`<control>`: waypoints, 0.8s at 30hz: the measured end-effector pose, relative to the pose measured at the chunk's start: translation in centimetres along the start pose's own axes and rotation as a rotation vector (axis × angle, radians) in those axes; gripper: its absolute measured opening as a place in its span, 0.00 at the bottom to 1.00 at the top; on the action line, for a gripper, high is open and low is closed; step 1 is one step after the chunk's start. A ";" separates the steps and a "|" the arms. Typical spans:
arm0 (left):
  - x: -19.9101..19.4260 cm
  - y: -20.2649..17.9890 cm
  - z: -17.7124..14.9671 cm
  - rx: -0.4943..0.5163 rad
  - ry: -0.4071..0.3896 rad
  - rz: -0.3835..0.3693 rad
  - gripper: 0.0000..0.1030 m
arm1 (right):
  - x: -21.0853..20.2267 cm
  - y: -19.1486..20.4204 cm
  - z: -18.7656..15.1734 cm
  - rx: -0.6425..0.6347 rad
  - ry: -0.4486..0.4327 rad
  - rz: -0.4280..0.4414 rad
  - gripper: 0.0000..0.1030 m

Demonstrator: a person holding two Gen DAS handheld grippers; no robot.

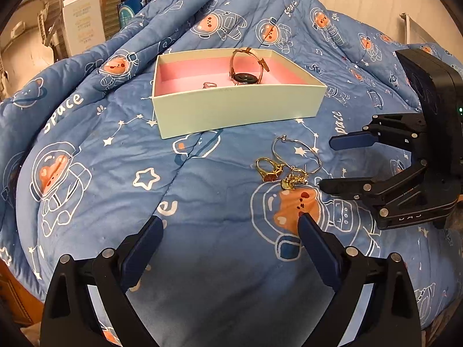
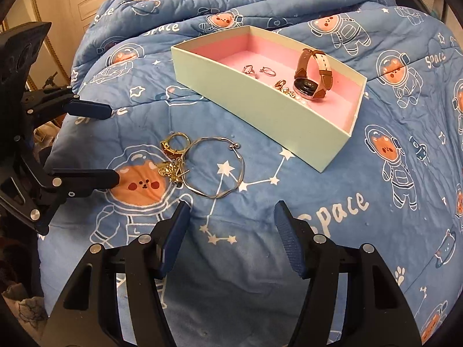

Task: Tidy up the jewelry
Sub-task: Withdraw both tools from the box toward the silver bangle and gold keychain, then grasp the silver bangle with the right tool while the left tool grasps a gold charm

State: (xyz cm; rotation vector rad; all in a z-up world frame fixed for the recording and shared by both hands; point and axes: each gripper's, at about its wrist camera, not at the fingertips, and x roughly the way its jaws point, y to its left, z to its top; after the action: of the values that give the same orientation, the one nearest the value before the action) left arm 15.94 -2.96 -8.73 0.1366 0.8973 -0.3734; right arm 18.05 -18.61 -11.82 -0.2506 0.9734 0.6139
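Jewelry half sorted: one box (image 2: 260, 107) on the bed quilt (image 1: 202, 202), both grippers empty.
In the box: one watch (image 2: 311, 73), strap loop upright, two rings (image 2: 249, 70), gold tangle hard to make out. On quilt: one silver bangle (image 2: 212, 167) lying flat, gold pieces (image 2: 170, 156) tangled, count unclear. Left gripper (image 1: 230, 222) and right gripper (image 2: 231, 211) fingers spread wide.

quilt (image 2: 318, 231): blue, white stars, orange astronaut bears | box (image 2: 260, 107): pale green outside, pink lining | watch (image 2: 311, 72): brown strap, black face | bangle (image 2: 214, 167): silver | ring (image 1: 267, 169): gold, red stone
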 end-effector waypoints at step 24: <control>0.1 -0.5 0.6 0.008 -0.012 -0.039 0.72 | 2.4 -0.1 2.5 -0.020 -0.032 0.121 0.49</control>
State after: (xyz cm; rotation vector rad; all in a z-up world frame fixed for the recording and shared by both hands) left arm 16.21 -3.60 -8.44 0.1239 0.8874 -0.4137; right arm 20.86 -16.64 -12.40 -0.1996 0.9568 0.7364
